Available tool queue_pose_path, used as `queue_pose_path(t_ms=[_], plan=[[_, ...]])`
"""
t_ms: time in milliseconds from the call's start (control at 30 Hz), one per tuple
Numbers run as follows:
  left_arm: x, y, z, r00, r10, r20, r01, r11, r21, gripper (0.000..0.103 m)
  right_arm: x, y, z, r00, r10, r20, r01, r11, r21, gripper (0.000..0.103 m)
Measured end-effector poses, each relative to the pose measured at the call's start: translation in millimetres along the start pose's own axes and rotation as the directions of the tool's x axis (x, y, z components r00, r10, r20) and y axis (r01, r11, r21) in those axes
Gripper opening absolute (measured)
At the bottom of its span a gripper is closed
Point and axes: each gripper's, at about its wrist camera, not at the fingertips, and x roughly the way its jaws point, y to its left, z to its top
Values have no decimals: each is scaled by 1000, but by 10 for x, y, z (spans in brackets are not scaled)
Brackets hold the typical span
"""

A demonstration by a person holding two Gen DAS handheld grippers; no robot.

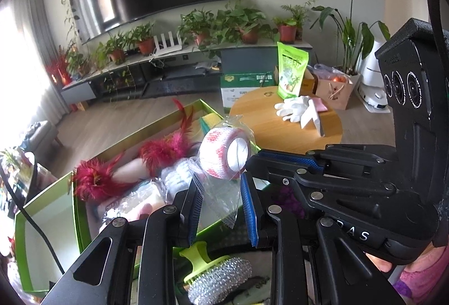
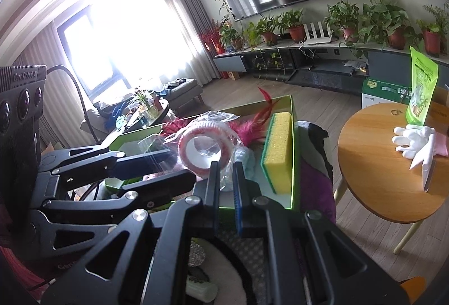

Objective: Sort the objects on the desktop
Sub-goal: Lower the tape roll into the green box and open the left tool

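A pink-and-white bandage roll (image 1: 224, 156) (image 2: 202, 148) in a clear plastic wrapper hangs above an open green box (image 1: 75, 207) (image 2: 293, 150). My left gripper (image 1: 220, 187) has the wrapper's loose tail between its blue pads and is shut on it. My right gripper (image 2: 226, 173) is shut on crumpled wrapper just under the roll, and comes in from the right in the left wrist view (image 1: 252, 164). In the right wrist view the left gripper (image 2: 182, 164) reaches in from the left. The box holds pink feather toys (image 1: 165, 150) and a yellow-green sponge (image 2: 276, 150).
A steel scrubber with a green handle (image 1: 219, 277) lies below my left gripper. To the right stands a round wooden table (image 2: 373, 164) with white gloves (image 2: 412, 136) and a green pouch (image 2: 421, 89). A second green tray (image 1: 42, 235) sits at the left.
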Motion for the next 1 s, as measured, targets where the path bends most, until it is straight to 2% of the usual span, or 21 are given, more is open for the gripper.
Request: queue_pose_path(t_ms=[267, 433, 833, 933, 1000], plan=[[117, 27, -51, 999, 13, -39, -13, 1000, 0, 27, 103, -29, -65, 999, -17, -27, 17, 1000, 2, 11], [176, 69, -69, 996, 56, -66, -57, 998, -7, 27, 154, -24, -67, 995, -92, -37, 91, 996, -6, 11], [140, 117, -84, 996, 63, -62, -65, 998, -24, 28, 114, 7, -82, 996, -87, -36, 87, 996, -9, 11], [99, 137, -78, 995, 72, -65, -75, 996, -42, 42, 83, 41, -70, 996, -85, -36, 84, 996, -16, 11], [32, 152, -74, 996, 81, -48, -83, 995, -49, 47, 38, 81, -61, 996, -85, -29, 85, 996, -26, 11]])
